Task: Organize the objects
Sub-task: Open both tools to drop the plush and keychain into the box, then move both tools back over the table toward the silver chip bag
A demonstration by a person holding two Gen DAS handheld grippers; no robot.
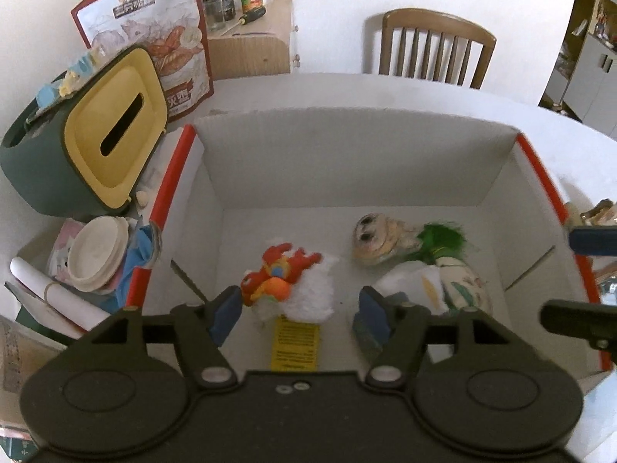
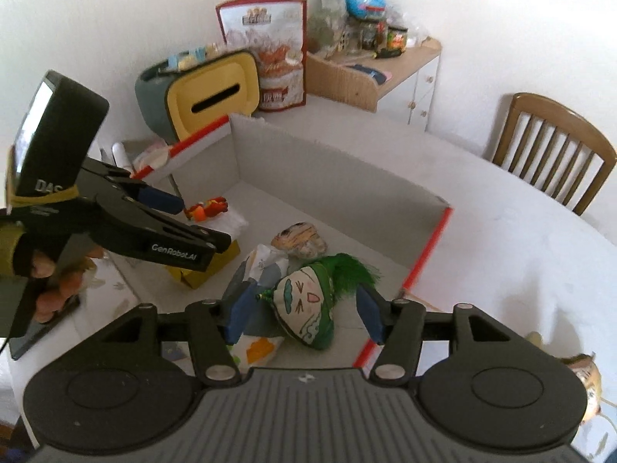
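Note:
A white cardboard box (image 1: 347, 162) with red edges lies open on the table. On its floor are a red-orange plush (image 1: 277, 274) on white fluff with a yellow tag (image 1: 295, 343), a beige owl plush (image 1: 376, 241), a green-haired pouch (image 1: 439, 243) and a white printed cloth toy (image 1: 435, 285). My left gripper (image 1: 299, 316) hangs open just above the red plush, holding nothing. My right gripper (image 2: 304, 314) is open, its blue pads (image 2: 241, 312) on either side of the green face pouch (image 2: 308, 308) without touching it. A hand holds the left gripper (image 2: 189, 223) over the box (image 2: 327, 169).
A green-and-yellow tissue box (image 1: 96, 135) and a snack bag (image 1: 154, 38) stand left of the box. A smaller box with a lidded cup (image 1: 96, 254) and rolled paper sits at the near left. A wooden chair (image 1: 435, 50) and a cabinet with jars (image 2: 385, 69) are behind the table. A small toy (image 2: 582, 378) lies at the right.

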